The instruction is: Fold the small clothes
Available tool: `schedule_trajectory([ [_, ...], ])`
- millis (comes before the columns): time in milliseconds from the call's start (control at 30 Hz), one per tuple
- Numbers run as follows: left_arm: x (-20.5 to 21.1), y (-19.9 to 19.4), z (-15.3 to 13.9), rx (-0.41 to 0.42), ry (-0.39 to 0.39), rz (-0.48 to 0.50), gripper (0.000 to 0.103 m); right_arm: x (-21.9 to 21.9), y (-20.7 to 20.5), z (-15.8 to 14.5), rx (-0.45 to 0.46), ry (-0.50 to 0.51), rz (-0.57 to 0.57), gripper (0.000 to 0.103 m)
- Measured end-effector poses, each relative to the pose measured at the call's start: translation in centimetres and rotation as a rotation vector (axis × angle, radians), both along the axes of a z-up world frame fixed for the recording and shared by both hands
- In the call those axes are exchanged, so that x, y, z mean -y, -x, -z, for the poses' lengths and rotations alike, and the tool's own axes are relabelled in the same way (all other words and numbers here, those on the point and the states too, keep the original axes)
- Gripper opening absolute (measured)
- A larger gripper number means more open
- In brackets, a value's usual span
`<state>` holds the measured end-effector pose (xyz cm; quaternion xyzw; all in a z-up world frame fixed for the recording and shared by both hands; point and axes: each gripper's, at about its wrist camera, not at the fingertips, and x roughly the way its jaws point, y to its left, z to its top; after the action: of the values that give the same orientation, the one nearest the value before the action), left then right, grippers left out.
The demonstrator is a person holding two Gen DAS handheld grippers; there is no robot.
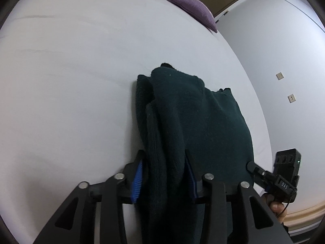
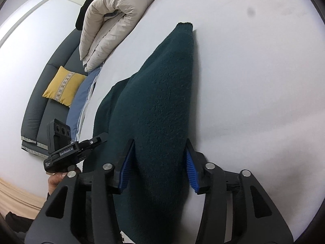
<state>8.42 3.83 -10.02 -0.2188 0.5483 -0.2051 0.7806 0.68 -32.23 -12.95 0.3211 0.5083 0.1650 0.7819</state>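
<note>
L claw (image 1: pixel 164 174) & R claw (image 2: pixel 158 162) both wide, straddling dk-green knit (image 2: pixel 158 93); long axis runs fwd.

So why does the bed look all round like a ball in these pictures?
Left wrist view: the fisheye lens bends the flat white bed into a dome, with dark corners. Right wrist view: same bulge; the green sweater stays sharp, showing its knit, and a blurry dark spot sits near the top, cause unclear.
</note>
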Motion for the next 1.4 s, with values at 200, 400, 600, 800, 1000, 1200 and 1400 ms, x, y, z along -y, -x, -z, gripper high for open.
schedule_trajectory([
  [200,-0.6,1.2,-2.3,0.062,-0.048,-0.048,0.042,1.6,-0.7,-3.2,0.063,0.091,0.076,0.050],
  [400,-0.7,1.8,-6.9,0.211,-0.105,-0.068,0.042,1.5,-1.4,-6.0,0.133,0.111,0.071,0.051],
  [600,3.1,-2.1,-8.0,0.261,-0.102,0.021,0.045,-1.5,-3.1,-7.2,0.169,0.080,-0.011,0.051],
  [800,4.7,-6.2,-2.3,0.157,-0.162,0.051,0.042,-2.5,-5.1,-4.7,0.131,0.073,-0.002,0.049],
  [1000,4.4,-6.9,-1.4,0.192,-0.166,0.068,0.042,-1.7,-6.4,-2.5,0.162,0.062,0.035,0.049],
  [1200,3.2,-4.7,-3.5,0.223,-0.155,0.010,0.044,-1.8,-3.6,-5.5,0.205,0.048,0.080,0.051],
  [1400,4.0,-1.0,-3.2,0.254,-0.227,0.037,0.052,-4.6,2.3,-6.0,0.251,-0.016,-0.048,0.053],
])
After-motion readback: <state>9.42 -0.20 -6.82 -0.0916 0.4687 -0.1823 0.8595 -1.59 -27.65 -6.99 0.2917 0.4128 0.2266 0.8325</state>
